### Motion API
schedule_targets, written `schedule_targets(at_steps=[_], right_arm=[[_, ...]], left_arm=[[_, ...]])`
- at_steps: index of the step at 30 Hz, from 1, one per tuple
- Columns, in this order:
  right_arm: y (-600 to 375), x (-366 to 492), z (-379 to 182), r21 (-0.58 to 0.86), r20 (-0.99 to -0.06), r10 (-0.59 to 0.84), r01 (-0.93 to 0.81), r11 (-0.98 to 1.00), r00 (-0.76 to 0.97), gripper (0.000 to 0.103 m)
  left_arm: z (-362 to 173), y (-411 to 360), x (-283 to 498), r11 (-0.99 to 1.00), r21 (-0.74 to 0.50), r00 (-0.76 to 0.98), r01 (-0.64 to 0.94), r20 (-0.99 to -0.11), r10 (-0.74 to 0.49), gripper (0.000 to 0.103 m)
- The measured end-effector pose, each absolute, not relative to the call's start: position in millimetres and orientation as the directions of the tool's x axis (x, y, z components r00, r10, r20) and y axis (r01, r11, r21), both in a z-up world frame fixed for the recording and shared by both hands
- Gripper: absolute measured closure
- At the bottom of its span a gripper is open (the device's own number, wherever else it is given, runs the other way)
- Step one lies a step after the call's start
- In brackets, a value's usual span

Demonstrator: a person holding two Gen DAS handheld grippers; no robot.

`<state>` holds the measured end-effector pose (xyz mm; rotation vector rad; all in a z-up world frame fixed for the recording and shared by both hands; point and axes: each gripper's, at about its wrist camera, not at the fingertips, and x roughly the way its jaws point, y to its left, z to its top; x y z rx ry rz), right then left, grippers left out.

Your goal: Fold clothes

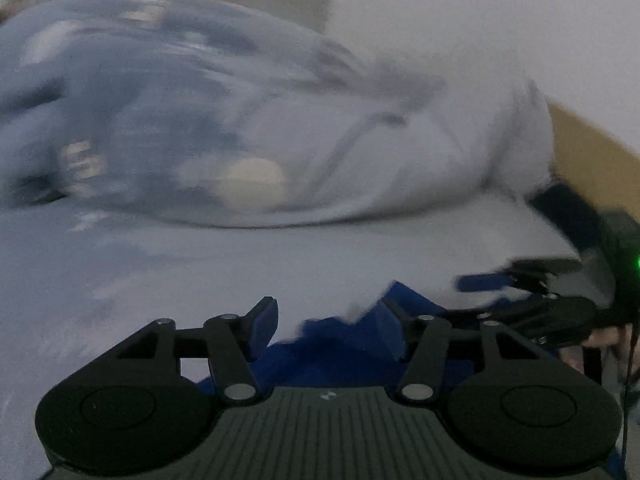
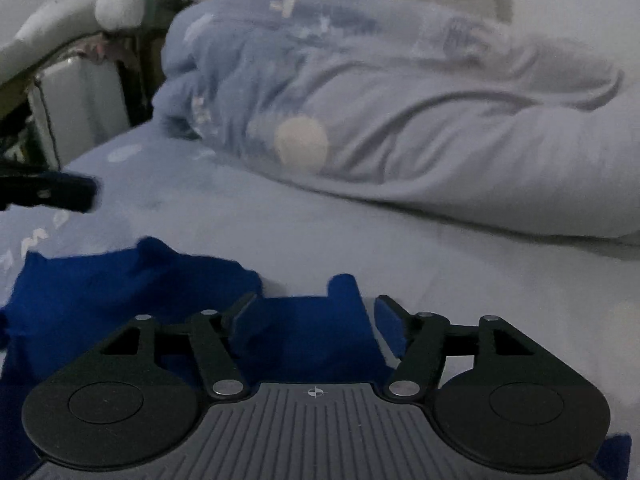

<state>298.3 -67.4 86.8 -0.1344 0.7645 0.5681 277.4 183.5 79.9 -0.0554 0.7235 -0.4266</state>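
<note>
A bright blue garment (image 2: 120, 292) lies crumpled on the pale blue bed sheet (image 2: 360, 248), close under both grippers; it also shows in the left wrist view (image 1: 332, 344). My left gripper (image 1: 326, 316) is open just above the cloth, with its jaws wide apart. My right gripper (image 2: 312, 316) is open too, with the cloth's edge between its fingers but not pinched. The right gripper shows blurred at the right of the left wrist view (image 1: 532, 284). The left gripper's tip shows at the left edge of the right wrist view (image 2: 60, 192).
A bulky pale blue duvet (image 2: 400, 120) is heaped across the far side of the bed, also in the left wrist view (image 1: 260, 120). Dark furniture and white items (image 2: 80, 80) stand beyond the bed's left edge. A wooden board (image 1: 588, 152) shows at the right.
</note>
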Motion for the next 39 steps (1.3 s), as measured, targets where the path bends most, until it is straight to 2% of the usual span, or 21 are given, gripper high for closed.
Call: schedule_targets(at_steps=[2, 4, 7, 9, 10, 11, 13, 17, 20, 22, 24, 25, 26, 27, 28, 30, 34, 36, 39], right_arm=[[-70.0, 313.0, 72.6, 0.088, -0.724, 0.436, -0.555, 0.827, 0.535, 0.035], [-75.0, 324.1, 61.7, 0.104, -0.748, 0.437, -0.562, 0.821, 0.500, 0.035], [-78.7, 341.3, 47.7, 0.165, -0.766, 0.468, -0.569, 0.806, 0.440, 0.038], [-80.7, 351.7, 39.7, 0.210, -0.769, 0.501, -0.582, 0.785, 0.398, 0.061], [-80.0, 352.5, 37.8, 0.211, -0.767, 0.508, -0.594, 0.777, 0.391, 0.094], [-80.3, 352.3, 37.4, 0.207, -0.762, 0.513, -0.602, 0.771, 0.396, 0.098], [-87.0, 345.1, 46.1, 0.172, -0.720, 0.514, -0.598, 0.783, 0.466, 0.098], [-110.0, 328.0, 61.4, 0.124, -0.613, 0.484, -0.529, 0.840, 0.624, 0.098], [-103.9, 340.2, 39.9, 0.077, -0.702, 0.402, -0.498, 0.864, 0.588, 0.094], [-106.0, 342.0, 36.5, 0.051, -0.723, 0.364, -0.479, 0.876, 0.588, 0.082], [-128.7, 333.7, 52.9, 0.078, -0.680, 0.375, -0.446, 0.892, 0.630, 0.074], [-146.0, 326.7, 64.4, 0.099, -0.649, 0.379, -0.421, 0.902, 0.659, 0.064], [-167.9, 315.5, 75.6, 0.097, -0.620, 0.352, -0.377, 0.921, 0.701, 0.056], [-187.1, 302.6, 84.2, 0.097, -0.596, 0.324, -0.335, 0.937, 0.734, 0.053], [-198.1, 284.2, 84.7, 0.096, -0.596, 0.300, -0.305, 0.948, 0.745, 0.050], [-220.2, 247.4, 85.8, 0.093, -0.594, 0.250, -0.244, 0.965, 0.764, 0.049], [-264.3, 173.7, 87.9, 0.087, -0.591, 0.147, -0.118, 0.989, 0.793, 0.036], [-284.3, 140.1, 86.0, 0.093, -0.594, 0.099, -0.054, 0.994, 0.798, 0.036], [-292.4, 125.7, 52.4, 0.190, -0.645, 0.088, 0.048, 0.981, 0.759, 0.036]], left_arm=[[68.5, 157.8, 308.7, 0.913, -0.119, 0.608, 0.390, -0.712, -0.352, 0.042], [52.5, 145.2, 335.6, 0.921, -0.105, 0.531, 0.376, -0.790, -0.307, 0.045], [29.4, 138.6, 357.9, 0.911, -0.106, 0.427, 0.399, -0.857, -0.287, 0.059], [17.8, 136.1, 368.6, 0.903, -0.110, 0.384, 0.414, -0.879, -0.283, 0.091], [16.8, 134.5, 369.1, 0.899, -0.115, 0.389, 0.423, -0.873, -0.295, 0.093], [19.1, 136.8, 368.6, 0.899, -0.121, 0.420, 0.421, -0.852, -0.312, 0.093], [24.1, 146.0, 363.9, 0.913, -0.131, 0.517, 0.386, -0.789, -0.332, 0.094], [34.9, 172.9, 347.5, 0.952, -0.171, 0.750, 0.254, -0.587, -0.305, 0.094], [11.5, 171.7, 362.0, 0.981, -0.112, 0.729, 0.161, -0.656, -0.195, 0.094], [1.1, 170.8, 362.4, 0.989, -0.069, 0.705, 0.127, -0.695, -0.139, 0.088], [-1.7, 169.7, 358.1, 0.990, -0.089, 0.707, 0.109, -0.693, -0.140, 0.067], [3.3, 170.5, 351.6, 0.989, -0.096, 0.722, 0.114, -0.676, -0.149, 0.062], [8.2, 171.3, 345.2, 0.988, -0.102, 0.736, 0.119, -0.658, -0.157, 0.050], [13.2, 172.2, 338.8, 0.986, -0.109, 0.751, 0.125, -0.640, -0.165, 0.035], [18.2, 172.9, 332.3, 0.985, -0.115, 0.764, 0.130, -0.621, -0.174, 0.029], [36.7, 163.0, 308.4, 0.980, -0.093, 0.784, 0.175, -0.589, -0.196, 0.024], [64.7, 123.1, 271.0, 0.949, -0.081, 0.770, 0.305, -0.565, -0.296, 0.016], [76.2, 90.9, 257.8, 0.923, -0.082, 0.742, 0.377, -0.570, -0.353, 0.015], [86.2, 35.7, 250.5, 0.880, -0.073, 0.686, 0.470, -0.598, -0.416, 0.015]])
